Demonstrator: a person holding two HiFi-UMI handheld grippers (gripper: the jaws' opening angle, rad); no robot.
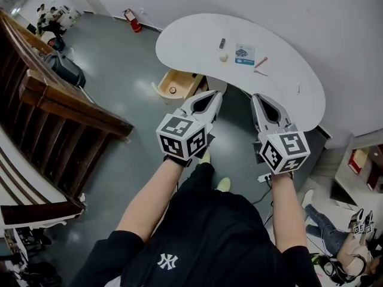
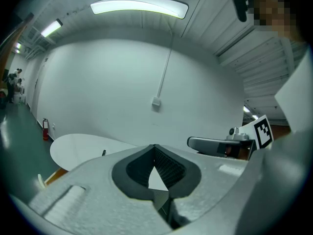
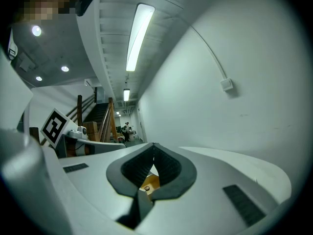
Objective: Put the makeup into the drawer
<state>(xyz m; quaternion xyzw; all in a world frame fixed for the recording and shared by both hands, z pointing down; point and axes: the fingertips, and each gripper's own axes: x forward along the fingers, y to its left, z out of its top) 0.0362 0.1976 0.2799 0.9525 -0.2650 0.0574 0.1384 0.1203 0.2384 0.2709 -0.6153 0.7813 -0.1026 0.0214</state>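
So the makeup (image 1: 222, 43) lies on the table (image 1: 191, 37), and the drawer (image 1: 178, 84) under the table's edge stands open, ready for it. The left gripper (image 1: 212, 94) and right gripper (image 1: 257, 98) hover near the table, both squeezed closed, holding nothing yet.

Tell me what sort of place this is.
Probably an open indoor work hall or lab, not a home: a wooden stair railing, a fire extinguisher on the grey floor, and a white curved table.

Grey floor (image 1: 119, 58), white wall (image 1: 335, 17), wooden stair railing (image 1: 66, 106), ceiling strip light (image 2: 139, 6).
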